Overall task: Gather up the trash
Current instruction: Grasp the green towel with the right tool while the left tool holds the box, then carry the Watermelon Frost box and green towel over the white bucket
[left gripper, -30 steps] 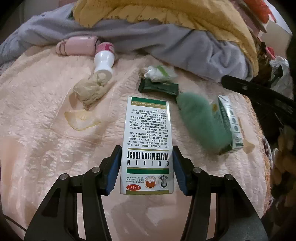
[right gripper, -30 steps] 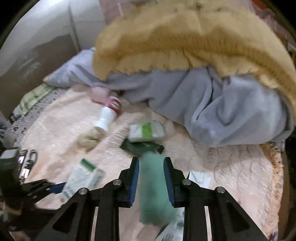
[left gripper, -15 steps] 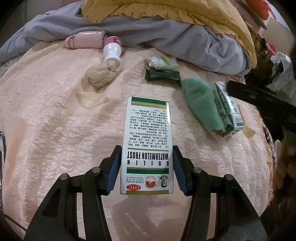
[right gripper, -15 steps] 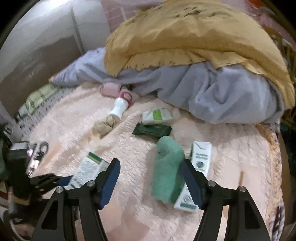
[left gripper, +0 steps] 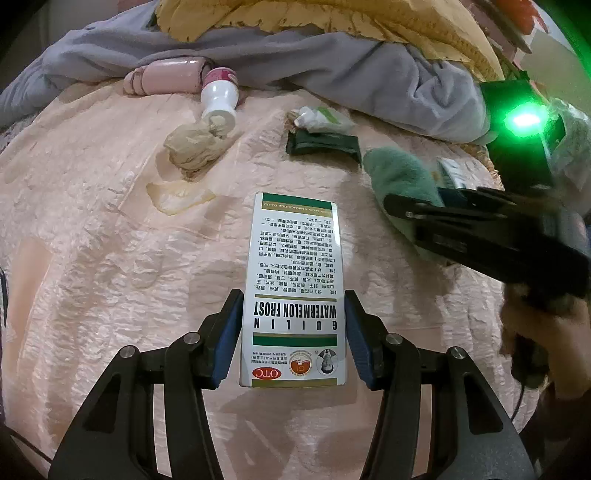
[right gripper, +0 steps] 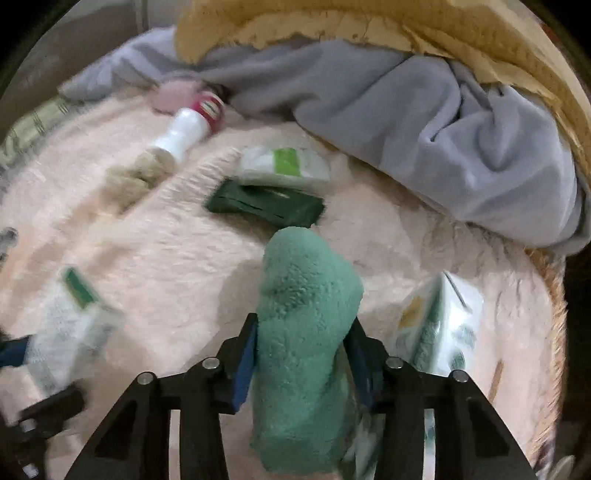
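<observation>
My left gripper point(left gripper: 293, 301) is shut on a white medicine box point(left gripper: 295, 258) with green bands, held above the peach bedspread point(left gripper: 92, 240). A green fuzzy sock point(right gripper: 306, 288) lies on the bed. My right gripper point(right gripper: 303, 332) is down around it, jaws closing, and both blue pads meet the sock's sides. In the left wrist view the same sock point(left gripper: 399, 173) shows under the right gripper's black frame. A white carton point(right gripper: 443, 321) with green print lies just right of the sock.
Beyond the sock lie a dark green wrapper point(right gripper: 266, 206), a white-and-green packet point(right gripper: 284, 166), a white bottle point(right gripper: 184, 129) with a red cap and a beige crumpled wad point(right gripper: 133, 177). Grey point(right gripper: 443, 129) and yellow point(right gripper: 332, 18) blankets are piled at the back.
The right gripper let go of the sock, which landed beside the carton, then came down and closed around it again. The left gripper kept the box in its grip.
</observation>
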`<act>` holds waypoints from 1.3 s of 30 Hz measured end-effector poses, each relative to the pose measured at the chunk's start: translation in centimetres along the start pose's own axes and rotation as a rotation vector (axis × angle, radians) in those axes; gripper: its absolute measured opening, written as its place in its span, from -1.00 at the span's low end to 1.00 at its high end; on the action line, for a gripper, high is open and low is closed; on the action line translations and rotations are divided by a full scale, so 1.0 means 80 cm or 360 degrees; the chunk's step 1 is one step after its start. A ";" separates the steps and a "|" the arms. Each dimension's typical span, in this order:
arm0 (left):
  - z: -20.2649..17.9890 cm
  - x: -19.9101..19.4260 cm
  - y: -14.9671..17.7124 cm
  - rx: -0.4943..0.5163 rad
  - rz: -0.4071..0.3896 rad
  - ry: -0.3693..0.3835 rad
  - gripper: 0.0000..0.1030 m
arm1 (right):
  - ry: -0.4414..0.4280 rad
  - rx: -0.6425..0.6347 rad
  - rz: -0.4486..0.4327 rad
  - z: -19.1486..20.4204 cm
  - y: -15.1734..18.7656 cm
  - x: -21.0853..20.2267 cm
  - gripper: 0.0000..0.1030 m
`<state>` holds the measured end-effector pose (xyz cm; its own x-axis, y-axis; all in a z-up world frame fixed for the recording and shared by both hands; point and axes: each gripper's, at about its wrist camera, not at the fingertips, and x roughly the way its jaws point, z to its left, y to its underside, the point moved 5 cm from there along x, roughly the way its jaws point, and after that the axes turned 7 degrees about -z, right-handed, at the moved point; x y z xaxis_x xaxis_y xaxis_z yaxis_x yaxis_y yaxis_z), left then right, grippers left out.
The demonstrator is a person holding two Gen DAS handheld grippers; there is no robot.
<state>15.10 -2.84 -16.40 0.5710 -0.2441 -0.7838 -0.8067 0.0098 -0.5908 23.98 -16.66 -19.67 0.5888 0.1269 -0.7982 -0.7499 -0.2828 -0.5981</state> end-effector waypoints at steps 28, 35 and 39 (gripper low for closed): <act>-0.141 -0.057 0.014 0.0222 -0.0158 0.0108 0.00 | -0.0096 0.0333 -0.0324 -0.067 0.109 -0.217 -0.20; -0.175 -0.061 0.021 0.0266 -0.0149 0.0155 0.00 | -0.0063 0.0375 -0.0354 -0.095 0.124 -0.241 -0.20; -0.197 -0.066 0.022 0.0310 -0.0159 0.0185 0.00 | -0.0025 0.0414 -0.0364 -0.115 0.134 -0.254 -0.20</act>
<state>8.30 -16.84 -10.31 0.6162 -0.3632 -0.6989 -0.6960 0.1641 -0.6990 6.77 -30.97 -9.18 0.7472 0.1741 -0.6414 -0.6522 0.0064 -0.7580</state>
